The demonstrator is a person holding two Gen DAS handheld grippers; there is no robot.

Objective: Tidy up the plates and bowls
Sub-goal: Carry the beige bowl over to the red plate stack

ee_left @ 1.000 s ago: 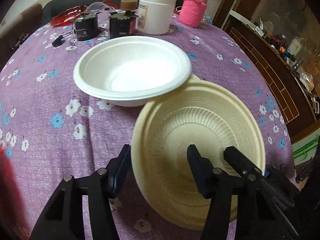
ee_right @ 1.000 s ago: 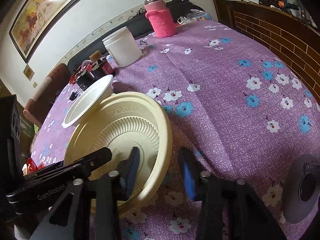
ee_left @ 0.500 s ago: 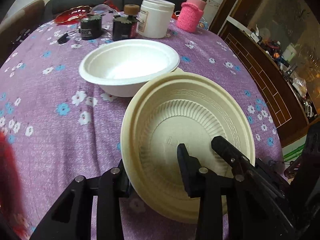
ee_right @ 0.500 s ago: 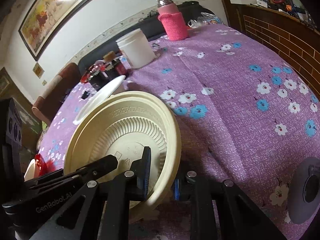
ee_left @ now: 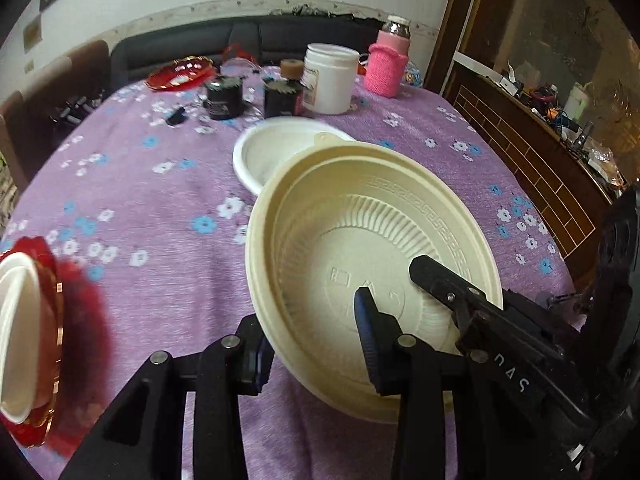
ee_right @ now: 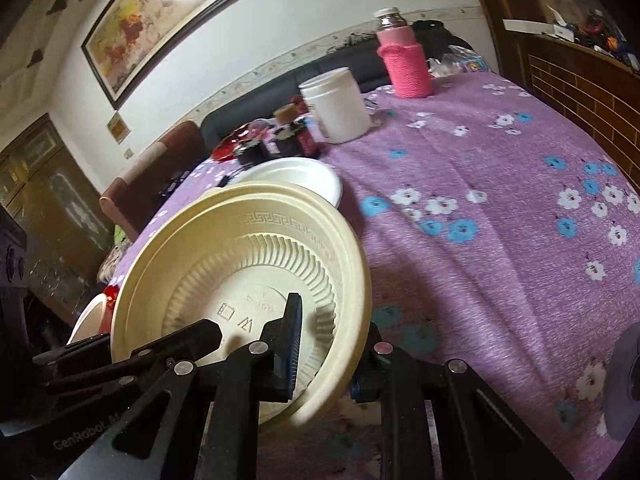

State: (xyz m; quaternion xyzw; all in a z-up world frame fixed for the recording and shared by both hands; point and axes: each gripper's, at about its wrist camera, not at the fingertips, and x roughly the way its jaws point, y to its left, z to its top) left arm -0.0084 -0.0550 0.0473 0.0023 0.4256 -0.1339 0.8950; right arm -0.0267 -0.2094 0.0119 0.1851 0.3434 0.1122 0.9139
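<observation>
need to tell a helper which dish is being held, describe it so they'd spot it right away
On the purple flowered tablecloth, look nearest the grippers, in front of the white bowl. The cream plate is tilted up off the cloth; unlike the plain bowl, it has radial ribs and a key-pattern rim.

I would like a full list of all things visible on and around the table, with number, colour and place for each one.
cream plate: 1, cream, lifted near edge, clamped at rim by both grippers
white bowl: 1, white, on cloth behind the plate
white jar: 1, white, far side
pink-sleeved bottle: 1, pink knit, far right
dark jars: 2, black, far middle
red dish: 1, red, far left
red plate with white bowl: 1 each, near left edge
tablecloth: 1, purple, flowered
framed painting: 1, on wall
left hand-held gripper: 1, black, shut on plate rim
right hand-held gripper: 1, black, shut on plate rim
</observation>
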